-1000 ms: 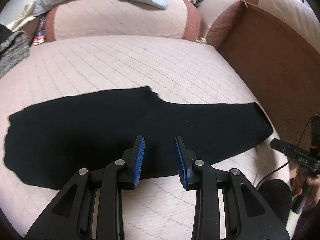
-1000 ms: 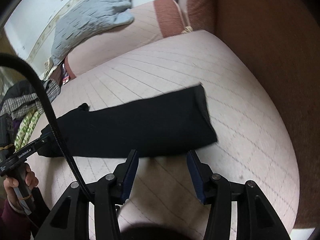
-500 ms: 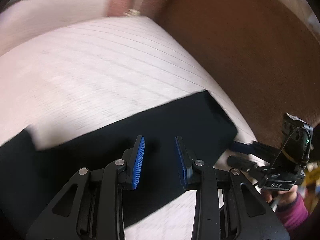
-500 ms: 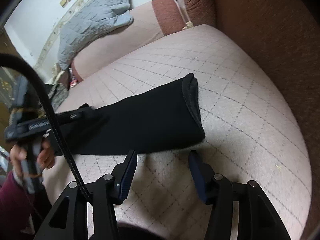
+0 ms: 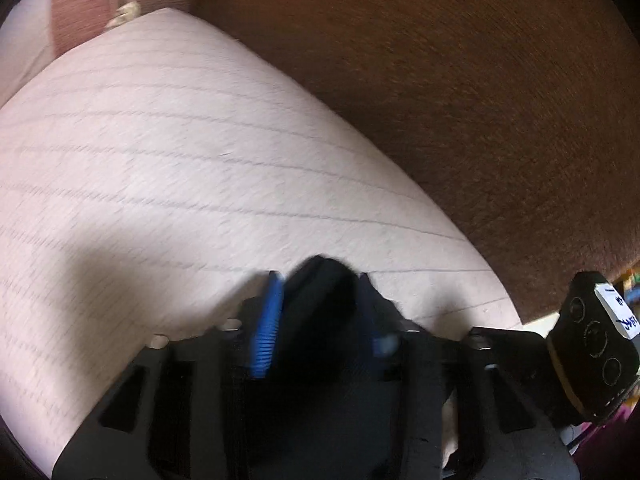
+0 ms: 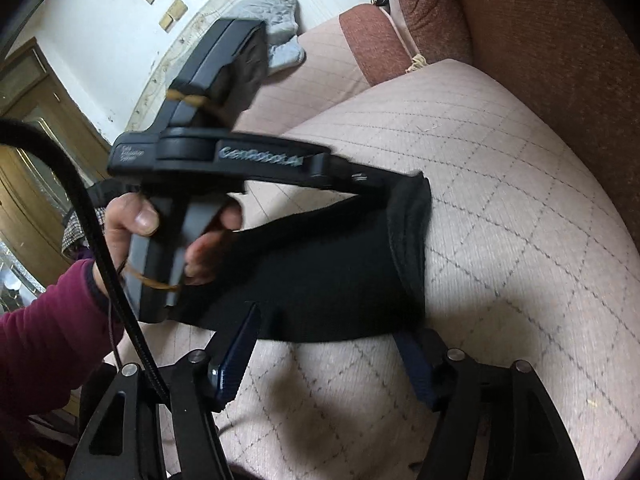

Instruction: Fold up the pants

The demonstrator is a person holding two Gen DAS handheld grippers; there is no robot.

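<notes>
Black pants (image 6: 320,272) lie flat on the pale quilted sofa seat (image 6: 500,220), with the hem end toward the right. In the left wrist view, my left gripper (image 5: 320,280) points down at the far hem corner. A bunch of the black pants cloth (image 5: 316,320) sits between its blue pads (image 5: 264,320), and its jaws are opening. The right wrist view shows a hand (image 6: 136,216) holding that left gripper (image 6: 392,184). My right gripper (image 6: 328,344) hovers at the near hem corner, jaws opening, and the cloth edge lies just at its tips, ungripped.
The brown sofa arm (image 5: 440,80) rises right behind the hem end. A grey blanket (image 6: 280,16) lies on the sofa back. A maroon sleeve (image 6: 48,340) and a black cable (image 6: 100,240) cross the left side. A wooden door (image 6: 32,120) stands far left.
My left gripper swept right along the pants to the hem corner, tipped downward and widened around the cloth. The right gripper dipped toward the near hem edge and widened.
</notes>
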